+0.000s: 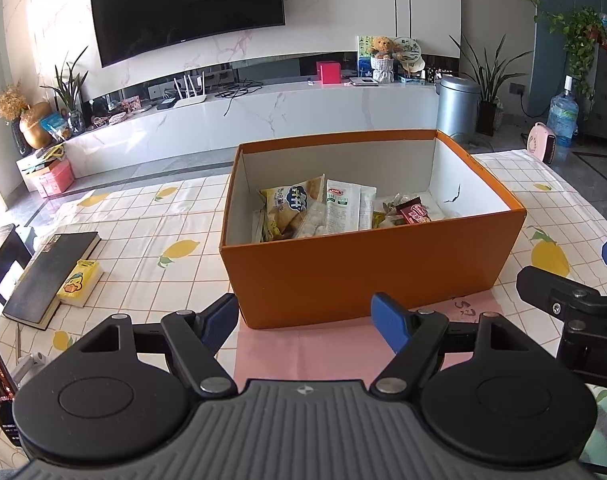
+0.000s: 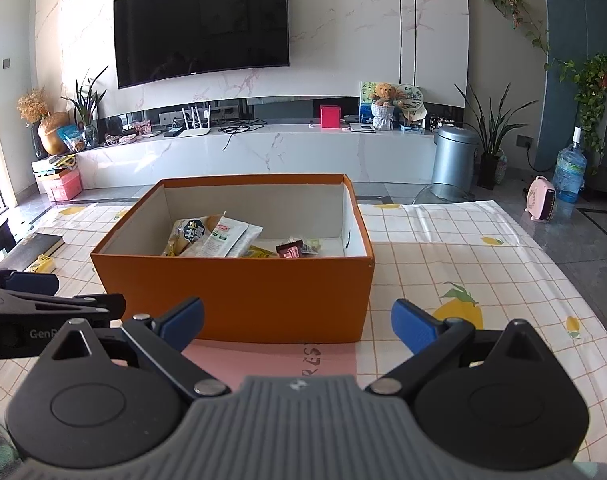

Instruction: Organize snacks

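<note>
An orange cardboard box [image 1: 367, 272] [image 2: 239, 292] stands on the lemon-print tablecloth, partly on a pink sheet [image 1: 303, 352]. Inside lie several snack packets: a yellow and blue bag [image 1: 289, 200] [image 2: 191, 232], a white and green packet [image 1: 343, 208] [image 2: 223, 236] and a dark red wrapper [image 1: 413, 213] [image 2: 289, 250]. My left gripper [image 1: 306, 314] hovers in front of the box's near wall, open, nothing between its blue pads. My right gripper [image 2: 297, 322] is likewise open and empty before the box. Each gripper shows at the edge of the other's view.
A dark book [image 1: 49, 276] and a small yellow carton [image 1: 79, 282] lie on the table to the left of the box. Bare tablecloth [image 2: 483, 272] stretches to the right. Beyond the table are a TV wall, a marble console, a metal bin [image 2: 453, 160] and plants.
</note>
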Available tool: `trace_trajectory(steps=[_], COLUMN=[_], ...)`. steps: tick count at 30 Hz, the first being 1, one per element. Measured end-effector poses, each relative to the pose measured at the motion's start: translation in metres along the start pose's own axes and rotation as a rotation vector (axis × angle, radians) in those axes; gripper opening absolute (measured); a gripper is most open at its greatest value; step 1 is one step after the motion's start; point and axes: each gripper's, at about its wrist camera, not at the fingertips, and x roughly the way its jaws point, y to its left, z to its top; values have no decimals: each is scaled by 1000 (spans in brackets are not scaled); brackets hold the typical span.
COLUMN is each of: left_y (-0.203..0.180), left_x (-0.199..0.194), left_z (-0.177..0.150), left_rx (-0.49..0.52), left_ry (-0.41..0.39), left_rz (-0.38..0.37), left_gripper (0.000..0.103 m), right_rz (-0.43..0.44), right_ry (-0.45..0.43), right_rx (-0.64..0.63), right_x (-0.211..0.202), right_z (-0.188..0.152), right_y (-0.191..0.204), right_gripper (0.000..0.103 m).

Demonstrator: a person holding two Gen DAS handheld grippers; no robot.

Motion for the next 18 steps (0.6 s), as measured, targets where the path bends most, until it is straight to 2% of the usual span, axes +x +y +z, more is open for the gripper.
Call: trace_trajectory(steps=[18], left_y=[-3], left_x=[-1], left_z=[3], left_rx=[8], left_ry=[3], left_rz=[-3], left_gripper=[89], right_rz=[8], right_ry=[-5], right_rx=[15], right_x=[0], right_z=[0], right_y=[-1], right_gripper=[97])
